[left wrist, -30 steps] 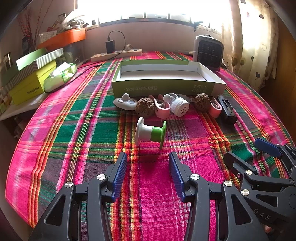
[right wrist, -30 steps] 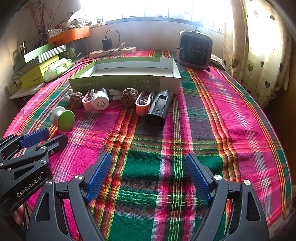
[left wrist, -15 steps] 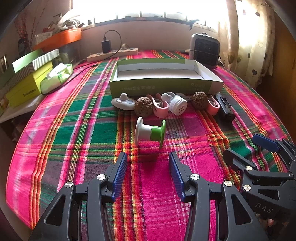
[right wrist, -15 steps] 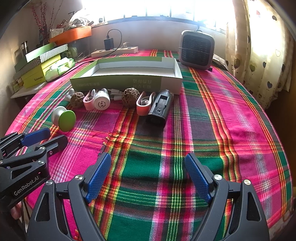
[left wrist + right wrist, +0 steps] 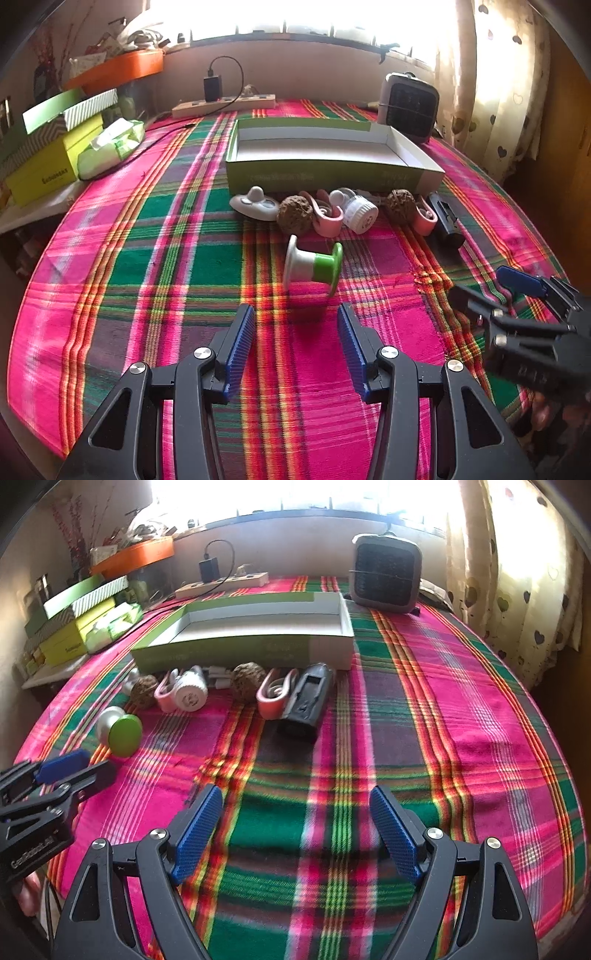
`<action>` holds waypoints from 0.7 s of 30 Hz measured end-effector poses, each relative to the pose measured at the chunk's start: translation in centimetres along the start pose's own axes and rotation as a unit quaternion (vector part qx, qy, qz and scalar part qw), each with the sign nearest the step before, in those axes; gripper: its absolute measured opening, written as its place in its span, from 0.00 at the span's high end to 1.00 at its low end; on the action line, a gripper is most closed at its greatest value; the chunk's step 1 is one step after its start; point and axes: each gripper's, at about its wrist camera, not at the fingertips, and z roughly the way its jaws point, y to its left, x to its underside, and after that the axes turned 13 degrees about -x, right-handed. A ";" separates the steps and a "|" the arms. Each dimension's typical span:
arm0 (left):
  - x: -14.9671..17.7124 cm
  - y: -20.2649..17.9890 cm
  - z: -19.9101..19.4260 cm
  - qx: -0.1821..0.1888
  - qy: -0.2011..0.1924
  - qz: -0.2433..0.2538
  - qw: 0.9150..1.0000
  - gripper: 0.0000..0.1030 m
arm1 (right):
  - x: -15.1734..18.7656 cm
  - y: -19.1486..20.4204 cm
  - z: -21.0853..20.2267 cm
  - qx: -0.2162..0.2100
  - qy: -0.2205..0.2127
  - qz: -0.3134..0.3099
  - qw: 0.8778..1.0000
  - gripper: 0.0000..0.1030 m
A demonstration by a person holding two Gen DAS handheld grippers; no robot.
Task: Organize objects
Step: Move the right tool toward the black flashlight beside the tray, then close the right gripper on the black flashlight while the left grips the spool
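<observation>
A small grey heater [image 5: 386, 576] stands at the far side of the plaid tablecloth [image 5: 461, 716], under the window. Left of the heater, along the wall, lies a power strip [image 5: 224, 104] with a black charger [image 5: 212, 88] plugged into it. Farther left of the heater, off the cloth's edge, sit stacked green and yellow boxes [image 5: 55, 147], a pack of tissues [image 5: 112, 146] beside them, and an orange tray [image 5: 118, 68] above. Right of the heater hangs a curtain [image 5: 517, 572] printed with hearts.
</observation>
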 end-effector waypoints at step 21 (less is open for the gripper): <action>-2.3 -0.2 1.5 0.033 0.011 0.016 0.999 0.57 | -3.6 -1.8 2.0 0.012 0.013 -0.007 1.000 0.24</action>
